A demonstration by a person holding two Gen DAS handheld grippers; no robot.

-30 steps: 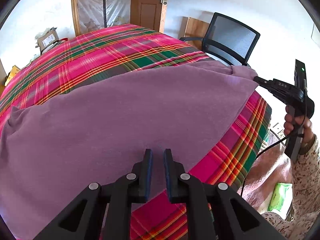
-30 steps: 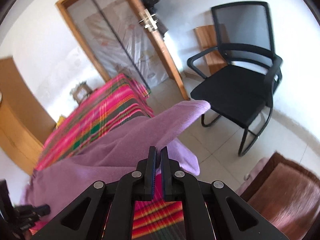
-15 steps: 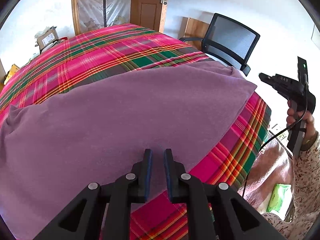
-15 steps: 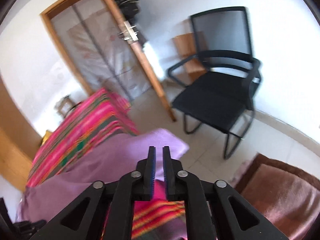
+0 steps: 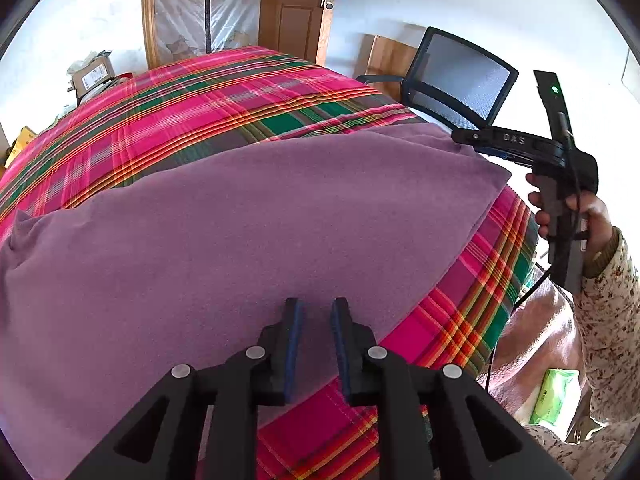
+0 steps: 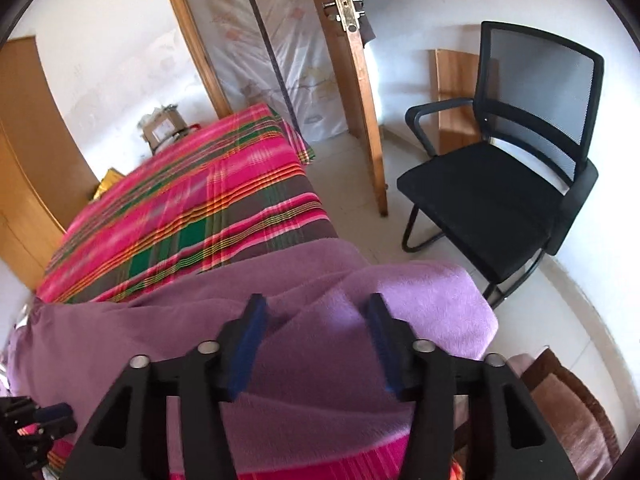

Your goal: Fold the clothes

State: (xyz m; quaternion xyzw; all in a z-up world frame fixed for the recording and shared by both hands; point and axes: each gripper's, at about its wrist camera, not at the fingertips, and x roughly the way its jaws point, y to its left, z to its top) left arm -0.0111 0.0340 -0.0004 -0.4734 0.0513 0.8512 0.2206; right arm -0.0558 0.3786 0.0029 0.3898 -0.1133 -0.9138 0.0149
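- Soft purple fleece garment point(image 5: 256, 216): spread flat across the pink-and-green plaid bedspread point(image 5: 192, 112), laid out for folding; one corner bunches at the bed's edge.
- Right gripper point(image 6: 316, 312): jaws wide apart, straddling that raised corner, nothing clamped.
- Left gripper point(image 5: 314, 312): jaws narrowly parted, over the near hem, holding nothing.
- Garment type unclear; its left end is cut off.
- Black mesh office chair point(image 6: 516, 176): beside the bed.

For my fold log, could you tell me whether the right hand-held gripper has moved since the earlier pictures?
Yes: the right hand-held gripper came back over the purple cloth's corner, toward the plaid bed, now open.
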